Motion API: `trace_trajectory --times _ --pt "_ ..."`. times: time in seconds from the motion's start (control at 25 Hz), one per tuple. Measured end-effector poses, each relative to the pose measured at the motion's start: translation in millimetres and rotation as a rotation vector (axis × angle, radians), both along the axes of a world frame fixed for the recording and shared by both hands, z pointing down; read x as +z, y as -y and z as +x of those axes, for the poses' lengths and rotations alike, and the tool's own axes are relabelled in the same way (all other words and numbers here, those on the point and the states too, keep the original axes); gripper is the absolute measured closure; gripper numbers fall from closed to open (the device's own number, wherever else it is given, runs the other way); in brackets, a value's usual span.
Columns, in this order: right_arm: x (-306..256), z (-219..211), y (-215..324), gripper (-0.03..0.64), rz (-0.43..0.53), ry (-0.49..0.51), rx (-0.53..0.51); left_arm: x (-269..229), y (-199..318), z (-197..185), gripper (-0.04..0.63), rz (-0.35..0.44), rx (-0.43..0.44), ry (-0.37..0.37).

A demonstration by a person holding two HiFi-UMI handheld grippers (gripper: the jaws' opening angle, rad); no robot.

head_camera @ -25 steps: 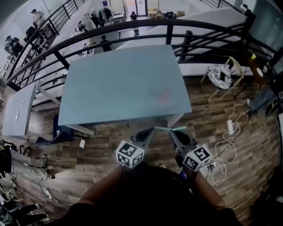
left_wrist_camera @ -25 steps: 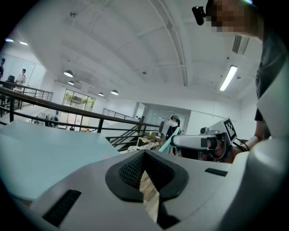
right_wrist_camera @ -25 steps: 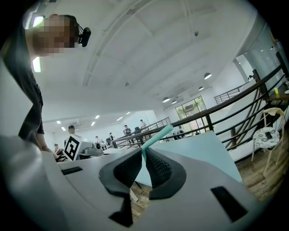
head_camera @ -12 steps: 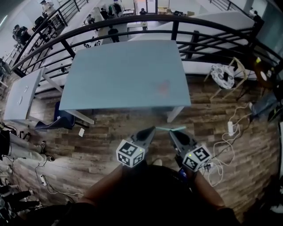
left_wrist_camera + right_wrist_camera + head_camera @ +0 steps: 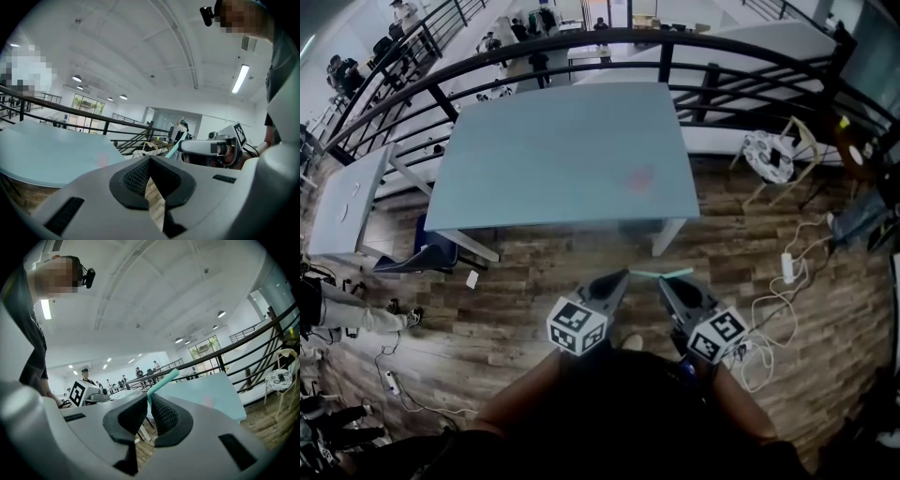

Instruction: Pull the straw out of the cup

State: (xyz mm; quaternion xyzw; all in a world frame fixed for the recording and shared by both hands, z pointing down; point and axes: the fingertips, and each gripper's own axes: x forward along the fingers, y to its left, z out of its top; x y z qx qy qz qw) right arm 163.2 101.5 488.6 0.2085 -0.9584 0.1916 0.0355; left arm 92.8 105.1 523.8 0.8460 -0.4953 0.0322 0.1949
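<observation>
right claw [image 5: 148, 401] is clamped on the straw [image 5: 164, 380]: pads tight on its lower part, the rest of the teal tube sticks out past the tips toward the upper right of the right gripper view

left claw [image 5: 150, 159] is closed with nothing in it: pads meet at the tip, and only a thin sliver of wood floor shows in the gap behind them

head view:
- both claws sit lower centre, side by side, tips angled toward each other, marker cubes nearest the camera
- straw runs roughly level across the two tips; its left end is just beside the left claw's tip, can't tell if it touches
- all of this is in the air over the wood floor [image 5: 534, 272], just short of the near edge of the blue-grey desk [image 5: 562, 159] that fills upper centre
- faint pinkish mark [image 5: 639, 178] on the desk top, right of centre
- black railing [image 5: 581, 52] curves behind the desk along the top of the frame
- right side: a chair [image 5: 773, 157], and white cables [image 5: 783, 300] on the floor
- left edge: a second, paler table [image 5: 342, 211]

left gripper view: the right claw shows right of centre, straw poking from its tip toward upper left
</observation>
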Motion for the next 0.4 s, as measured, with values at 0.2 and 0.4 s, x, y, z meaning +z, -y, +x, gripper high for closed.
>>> trace_trajectory --times 0.2,0.4 --pt "1.8 3.0 -2.4 0.578 -0.006 0.003 0.010 1.9 -0.7 3.8 0.583 -0.003 0.014 0.004" --pt "5.5 3.4 1.5 0.578 -0.011 0.001 0.018 2.6 3.5 4.6 0.584 -0.001 0.024 0.007"
